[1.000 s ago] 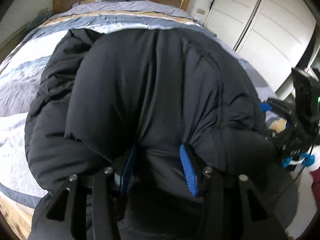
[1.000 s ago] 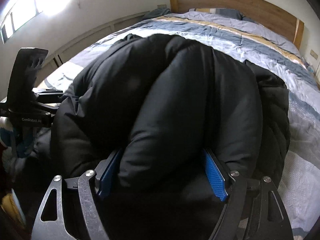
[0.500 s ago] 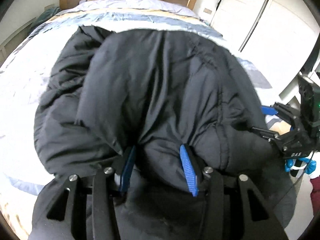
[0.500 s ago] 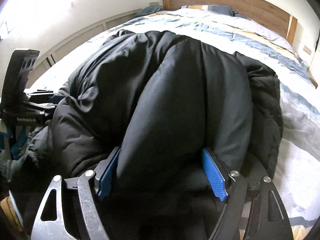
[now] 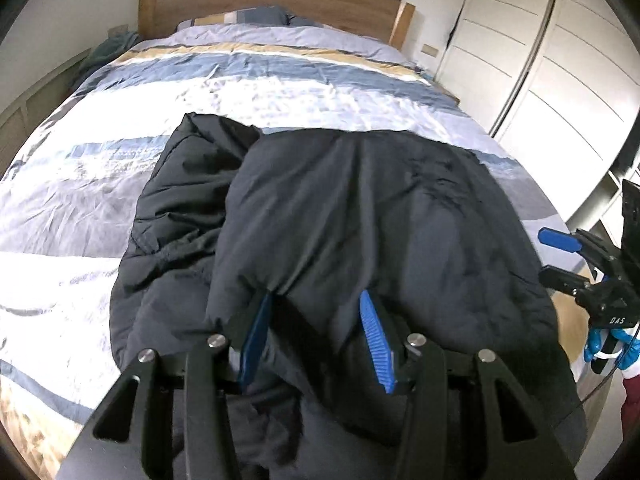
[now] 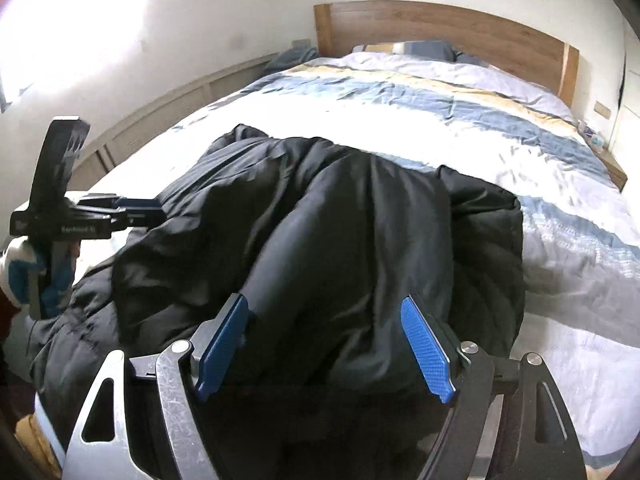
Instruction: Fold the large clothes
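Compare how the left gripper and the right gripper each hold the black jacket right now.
The left gripper pinches a narrow pleat of the black jacket; the right gripper straddles a thick, rounded roll. The left's blue pads sit close together; the right's stand wide apart. Both grip the jacket's near edge, which lies on the striped duvet, and both point toward the wooden headboard.

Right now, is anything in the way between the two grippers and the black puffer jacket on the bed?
Nothing visible. The black puffer jacket bulges between the left gripper's blue fingers and between the right gripper's, lying on the striped duvet.
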Demonstrator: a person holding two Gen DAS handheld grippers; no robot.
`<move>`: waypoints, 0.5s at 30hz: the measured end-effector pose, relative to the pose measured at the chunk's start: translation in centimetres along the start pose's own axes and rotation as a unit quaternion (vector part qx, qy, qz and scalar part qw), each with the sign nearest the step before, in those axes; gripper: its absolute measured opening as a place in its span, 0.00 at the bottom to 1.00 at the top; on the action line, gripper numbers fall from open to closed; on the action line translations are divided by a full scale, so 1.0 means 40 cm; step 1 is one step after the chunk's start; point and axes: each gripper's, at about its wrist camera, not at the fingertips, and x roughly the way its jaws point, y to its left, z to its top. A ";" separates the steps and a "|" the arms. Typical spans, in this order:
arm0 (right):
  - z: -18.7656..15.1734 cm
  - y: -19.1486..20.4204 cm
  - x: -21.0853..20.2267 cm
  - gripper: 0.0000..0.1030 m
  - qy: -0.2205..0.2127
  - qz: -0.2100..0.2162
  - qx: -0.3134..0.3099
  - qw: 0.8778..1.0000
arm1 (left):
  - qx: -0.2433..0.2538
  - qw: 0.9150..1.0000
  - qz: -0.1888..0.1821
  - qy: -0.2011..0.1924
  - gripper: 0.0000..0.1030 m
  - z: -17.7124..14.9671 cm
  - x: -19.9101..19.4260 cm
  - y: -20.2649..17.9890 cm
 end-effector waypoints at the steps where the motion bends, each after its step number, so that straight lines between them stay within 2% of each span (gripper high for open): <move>1: 0.003 -0.007 0.016 0.75 0.003 -0.002 0.004 1.000 | 0.000 1.000 0.002 0.003 0.43 -0.003 0.019 -0.001; 6: -0.042 -0.037 0.115 0.76 0.037 -0.002 0.020 0.999 | 0.009 1.000 0.009 0.016 0.43 -0.042 0.097 0.007; 8: -0.066 -0.043 0.143 0.76 0.036 -0.002 0.021 0.999 | 0.015 1.000 0.013 0.014 0.43 -0.062 0.119 0.003; 12: -0.088 -0.056 0.171 0.77 0.031 0.000 0.034 0.999 | 0.011 1.000 0.014 0.018 0.44 -0.071 0.141 0.008; 15: -0.081 -0.048 0.166 0.76 0.040 -0.010 0.037 0.998 | 0.004 1.000 0.019 0.025 0.44 -0.061 0.122 0.004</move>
